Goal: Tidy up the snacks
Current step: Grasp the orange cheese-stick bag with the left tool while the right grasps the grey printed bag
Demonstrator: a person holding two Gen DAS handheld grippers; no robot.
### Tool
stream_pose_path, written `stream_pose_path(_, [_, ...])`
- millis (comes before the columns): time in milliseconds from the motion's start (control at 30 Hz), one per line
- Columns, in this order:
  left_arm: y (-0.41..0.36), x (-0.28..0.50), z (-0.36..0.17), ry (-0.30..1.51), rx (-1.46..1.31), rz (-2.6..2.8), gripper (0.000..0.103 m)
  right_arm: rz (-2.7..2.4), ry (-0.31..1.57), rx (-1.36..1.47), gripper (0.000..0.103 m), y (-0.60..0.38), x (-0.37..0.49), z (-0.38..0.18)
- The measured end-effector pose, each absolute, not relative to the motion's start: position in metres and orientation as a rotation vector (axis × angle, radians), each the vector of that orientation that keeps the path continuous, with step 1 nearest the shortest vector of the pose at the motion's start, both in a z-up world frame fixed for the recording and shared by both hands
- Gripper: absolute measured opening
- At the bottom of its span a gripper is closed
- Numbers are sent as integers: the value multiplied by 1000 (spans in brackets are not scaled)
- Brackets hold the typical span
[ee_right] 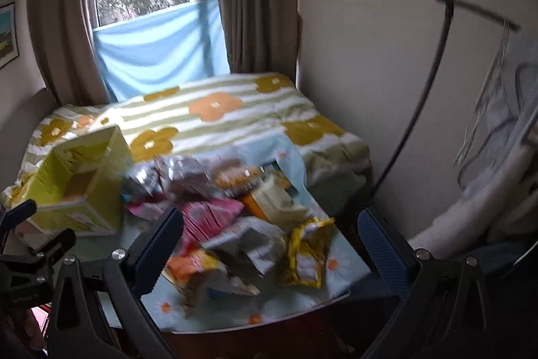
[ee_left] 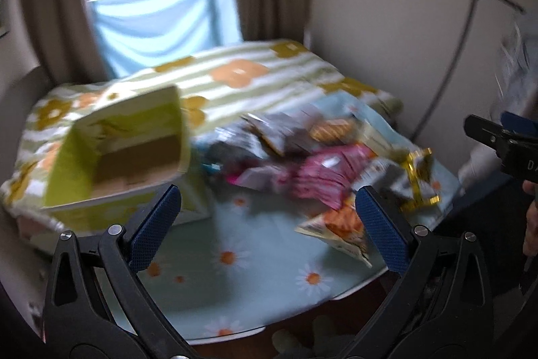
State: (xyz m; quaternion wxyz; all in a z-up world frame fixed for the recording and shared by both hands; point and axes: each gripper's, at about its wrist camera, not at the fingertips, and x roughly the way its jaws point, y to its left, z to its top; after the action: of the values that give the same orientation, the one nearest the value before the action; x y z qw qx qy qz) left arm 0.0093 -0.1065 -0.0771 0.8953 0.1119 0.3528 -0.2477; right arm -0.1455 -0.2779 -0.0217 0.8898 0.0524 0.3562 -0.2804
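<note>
Blue-padded fingers of the left gripper (ee_left: 265, 224) stand wide apart and hold nothing, poised above the daisy-print cloth (ee_left: 235, 264) covering the table. Likewise the right gripper (ee_right: 269, 244) is spread and empty, hovering over the near end of the snack pile (ee_right: 235, 224). Green cardboard box (ee_left: 114, 153), the landmark for this report, stands open at the left of the table; its interior appears bare as far as the blurred frames show. All packets lie loose to the right of the box: a pink packet (ee_left: 322, 180) nearest its right side, an orange packet (ee_left: 339, 227) further right toward the front edge, and a gold-trimmed packet (ee_left: 418, 184) furthest right. Judgement: sorting has hardly begun, with everything left to move. Beyond the box lies a flower-striped blanket (ee_right: 215, 110). Packets overlap, so lifting one may drag its neighbours. Motion blur prevents reading any labels.
</note>
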Motion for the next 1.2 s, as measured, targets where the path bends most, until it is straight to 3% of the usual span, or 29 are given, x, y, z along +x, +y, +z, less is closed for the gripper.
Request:
stream_pose_path(400, [-191, 20, -170, 857, 379, -671, 103, -353, 886, 28, 103, -340, -125, -100])
stream_pose_path(967, [-236, 33, -238, 1053, 578, -889, 103, 83, 1112, -73, 103, -355, -56, -181])
stream_pose_path(1133, [-238, 27, -252, 1086, 623, -914, 77, 141, 1159, -90, 96, -356, -48, -193])
stream_pose_path(1200, [-236, 25, -253, 1086, 627, -916, 72, 154, 1169, -95, 96, -357, -47, -198])
